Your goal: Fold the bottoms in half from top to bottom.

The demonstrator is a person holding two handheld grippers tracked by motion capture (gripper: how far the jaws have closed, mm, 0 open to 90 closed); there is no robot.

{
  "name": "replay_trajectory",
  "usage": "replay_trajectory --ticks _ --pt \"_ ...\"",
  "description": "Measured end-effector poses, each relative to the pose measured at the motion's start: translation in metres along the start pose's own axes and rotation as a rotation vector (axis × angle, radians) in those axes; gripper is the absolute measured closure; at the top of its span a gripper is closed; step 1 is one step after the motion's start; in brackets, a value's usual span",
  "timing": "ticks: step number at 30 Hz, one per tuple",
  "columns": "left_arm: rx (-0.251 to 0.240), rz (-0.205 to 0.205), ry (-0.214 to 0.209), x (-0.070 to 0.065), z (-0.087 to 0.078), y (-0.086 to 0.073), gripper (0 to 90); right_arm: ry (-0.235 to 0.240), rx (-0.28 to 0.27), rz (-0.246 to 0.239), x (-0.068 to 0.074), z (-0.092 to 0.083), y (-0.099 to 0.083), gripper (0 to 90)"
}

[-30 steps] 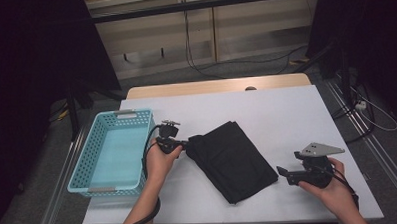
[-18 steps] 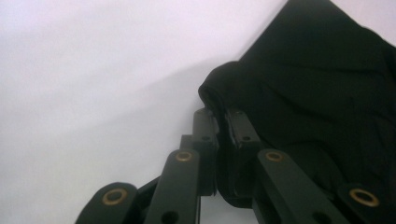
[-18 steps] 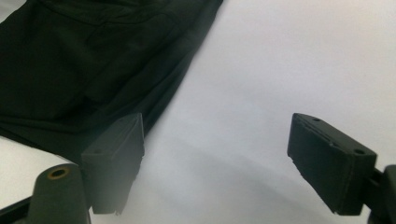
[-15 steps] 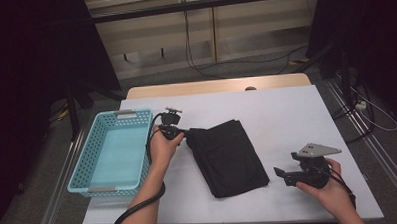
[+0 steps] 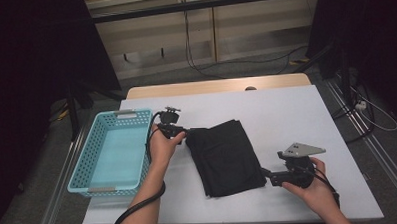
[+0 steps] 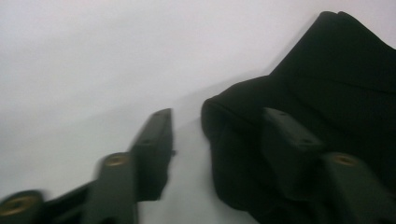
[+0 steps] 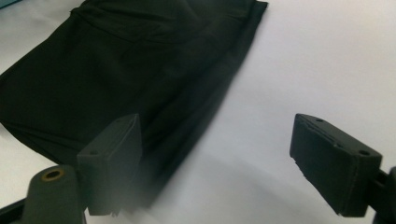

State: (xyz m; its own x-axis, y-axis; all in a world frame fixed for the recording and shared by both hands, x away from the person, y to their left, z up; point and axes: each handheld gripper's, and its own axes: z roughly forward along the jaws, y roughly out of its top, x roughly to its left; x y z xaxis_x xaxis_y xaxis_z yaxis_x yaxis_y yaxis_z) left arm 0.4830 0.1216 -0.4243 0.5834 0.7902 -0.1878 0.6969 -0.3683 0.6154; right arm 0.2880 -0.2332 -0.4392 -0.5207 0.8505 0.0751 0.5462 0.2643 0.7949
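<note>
Left gripper view: the left gripper (image 6: 212, 140) has just been opening; its jaws stand apart, with the folded corner of the black garment (image 6: 327, 93) between them, unclamped. Right gripper (image 7: 217, 163) jaws stand wide apart at the garment's near edge, gripping nothing. The garment lies flat on the white table (image 5: 296, 113), just beside the blue basket (image 5: 93, 160).

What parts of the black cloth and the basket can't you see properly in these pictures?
- Cloth: what garment it is stays unclear in the high view; it lies folded, dark and small.
- Cloth's far end: cut off by the top edge in the right gripper view.
- Cloth's near corner: blurred in the left gripper view, partly behind a jaw.
- Basket: near wall's inner face hidden, high view.
</note>
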Motion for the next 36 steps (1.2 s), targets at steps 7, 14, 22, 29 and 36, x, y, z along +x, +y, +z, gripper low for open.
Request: replay_trajectory --ticks 7,14,22,29,36 --pt "0.0 0.045 0.026 -0.007 -0.009 -0.01 20.8 -0.002 0.011 -0.013 0.013 0.018 0.01 16.3" --pt "-0.009 0.044 0.025 -0.007 -0.02 -0.023 15.6 -0.016 0.027 -0.009 0.019 0.035 0.014 16.9" --pt "-0.004 0.052 0.024 -0.008 -0.022 -0.035 12.6 -0.027 0.09 -0.001 0.023 0.047 0.006 22.8" --pt "-0.013 0.054 0.021 -0.007 -0.025 -0.038 11.8 -0.025 0.078 0.031 0.023 0.045 0.001 22.6" --pt "-0.017 0.069 0.021 -0.014 -0.025 -0.039 11.3 -0.054 0.081 0.046 0.026 0.043 -0.001 23.0"
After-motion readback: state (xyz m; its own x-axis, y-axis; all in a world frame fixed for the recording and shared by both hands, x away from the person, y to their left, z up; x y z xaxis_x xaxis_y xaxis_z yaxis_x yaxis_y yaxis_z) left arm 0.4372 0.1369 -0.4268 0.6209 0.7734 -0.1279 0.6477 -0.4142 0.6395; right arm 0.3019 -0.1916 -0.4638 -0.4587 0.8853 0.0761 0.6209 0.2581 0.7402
